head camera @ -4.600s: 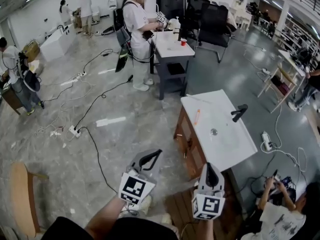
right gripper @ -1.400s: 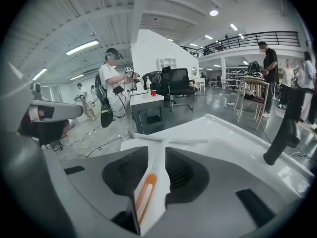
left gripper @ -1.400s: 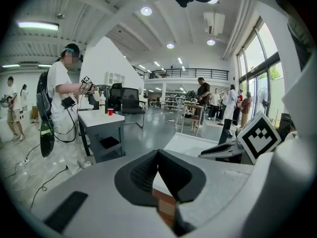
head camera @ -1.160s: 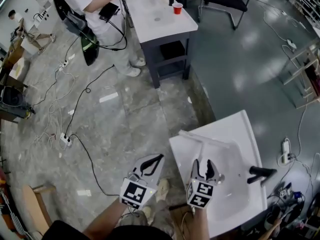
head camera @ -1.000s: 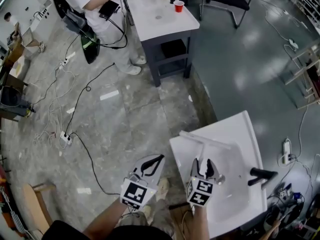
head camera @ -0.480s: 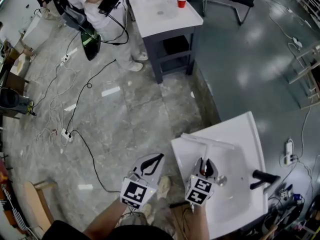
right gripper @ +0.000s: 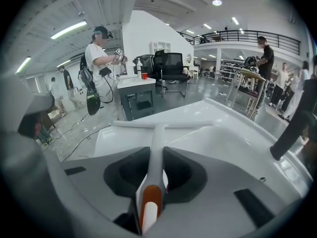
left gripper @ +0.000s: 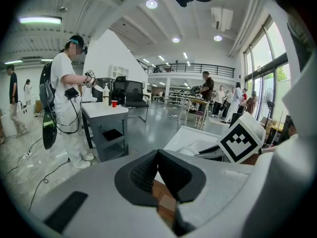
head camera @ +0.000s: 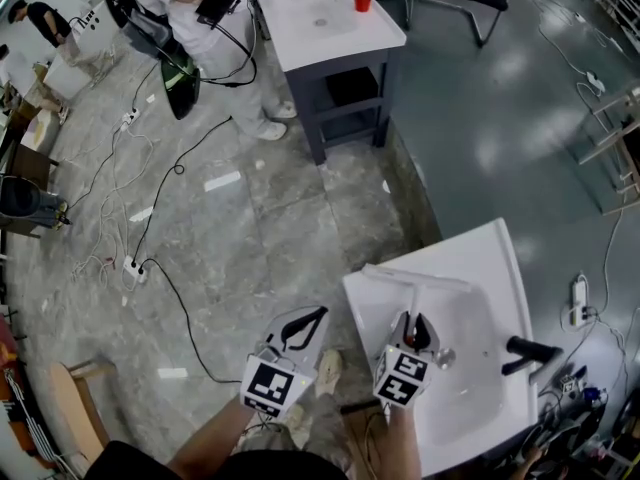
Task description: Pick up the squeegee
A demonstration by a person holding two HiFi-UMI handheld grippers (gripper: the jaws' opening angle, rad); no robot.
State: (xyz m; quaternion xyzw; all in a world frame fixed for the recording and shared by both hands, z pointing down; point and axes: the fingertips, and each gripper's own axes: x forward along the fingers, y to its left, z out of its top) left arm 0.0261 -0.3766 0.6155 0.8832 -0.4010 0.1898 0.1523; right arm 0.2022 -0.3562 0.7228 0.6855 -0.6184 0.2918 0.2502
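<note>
The squeegee (right gripper: 156, 143) is laid flat on the white sink (head camera: 480, 258), with its blade across the far edge. Its handle is gripped between the jaws of the right tool (head camera: 412, 326), which are closing narrowly on it. The left tool (head camera: 318, 314) is held closed and empty beside the sink.

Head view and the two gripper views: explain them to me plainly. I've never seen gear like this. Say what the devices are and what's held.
There is no robot here: a person holds a claw in each hand. The head view comes from a camera on the person's head, looking down at the left claw and right claw. The other two pictures come from cameras riding on each claw. A white squeegee lies on a white sink. The right claw's jaws are closing on its handle; the left claw is shut and empty.
</note>
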